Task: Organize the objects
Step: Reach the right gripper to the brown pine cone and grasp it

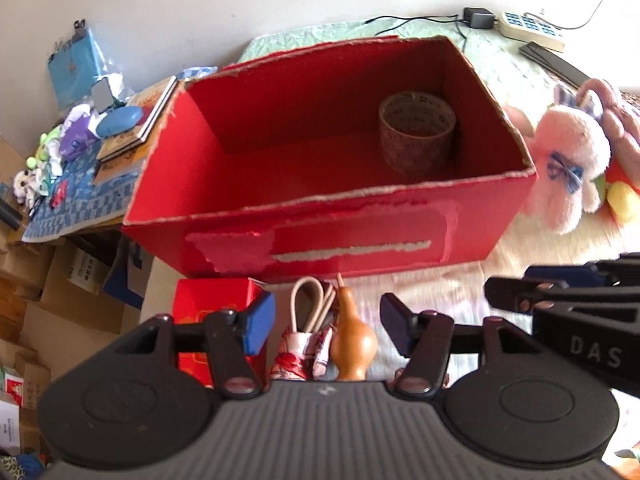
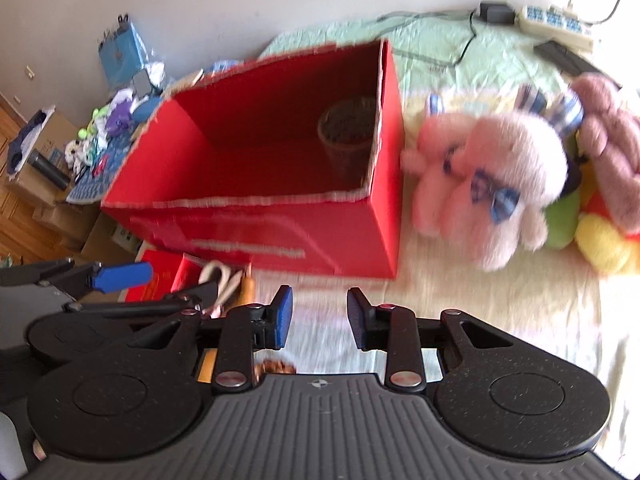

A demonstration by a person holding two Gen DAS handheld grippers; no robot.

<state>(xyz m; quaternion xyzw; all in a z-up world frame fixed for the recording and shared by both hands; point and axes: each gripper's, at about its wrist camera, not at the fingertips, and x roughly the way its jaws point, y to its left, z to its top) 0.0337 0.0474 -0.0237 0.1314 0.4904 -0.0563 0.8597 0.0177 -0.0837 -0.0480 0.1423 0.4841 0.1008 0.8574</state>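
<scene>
Left claw: the left gripper (image 1: 328,326) has its two blue pads wide apart. Nothing is between them.
Right claw: the right gripper (image 2: 319,317) also has its pads apart, and it holds nothing. It sits over the pale bed cover (image 2: 500,320).
Big box: the red box (image 1: 304,236) stands open on the bed, past both claws. Its top edges are torn and rough.
Tape: a brown tape roll (image 1: 417,132) stands inside the red box, near the right back corner.
Gourd: a little brown gourd (image 1: 352,338) lies on the bed in front of the box, just under the left claw's gap.
Umbrella: a folded umbrella (image 1: 298,350) with a beige loop strap lies right beside the gourd, on its left.
Small box: a small red box (image 1: 208,308) sits left of the umbrella, partly behind the left claw's pad.
Bunny: a pink plush bunny (image 2: 496,184) with a blue bow lies right of the big box, touching its side. More soft toys are piled next to it.
Side table: books (image 1: 136,128) and small bits lie on a blue cloth, left of the big box.
Far back: a power strip (image 1: 532,28) and its wires lie on the green blanket.
</scene>
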